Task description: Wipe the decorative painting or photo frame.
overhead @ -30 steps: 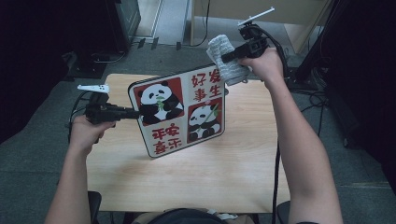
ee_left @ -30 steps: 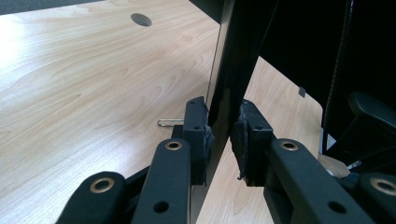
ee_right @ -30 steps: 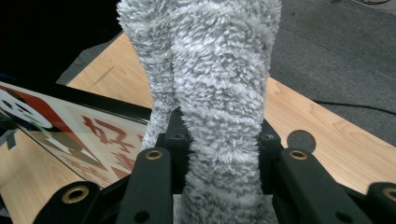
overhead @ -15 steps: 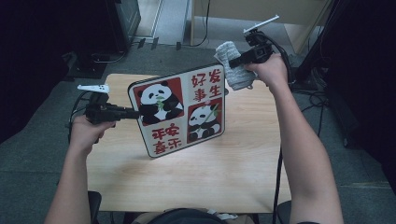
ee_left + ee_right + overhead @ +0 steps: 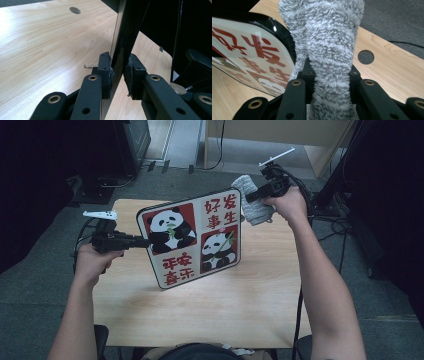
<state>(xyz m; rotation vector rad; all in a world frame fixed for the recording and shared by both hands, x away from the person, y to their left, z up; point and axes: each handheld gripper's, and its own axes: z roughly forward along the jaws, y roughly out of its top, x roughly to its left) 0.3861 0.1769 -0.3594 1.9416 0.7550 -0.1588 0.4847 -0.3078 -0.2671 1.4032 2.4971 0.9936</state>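
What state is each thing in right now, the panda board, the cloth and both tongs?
Panda board: held tilted above the table, clamped at its left edge.
Grey cloth: bunched, gripped, beside the board's upper right corner.
Left tongs: shut on the board's edge.
Right tongs: shut on the cloth.
Table: bare wood.

a person's two forearms reach in over a wooden table (image 5: 210, 312). the left gripper (image 5: 137, 241) clamps the left edge of a panda board (image 5: 192, 237), held tilted above the tabletop. the right gripper (image 5: 250, 198), near the board's upper right corner, pinches a grey fluffy cloth (image 5: 254, 206) that hangs just beside that corner.
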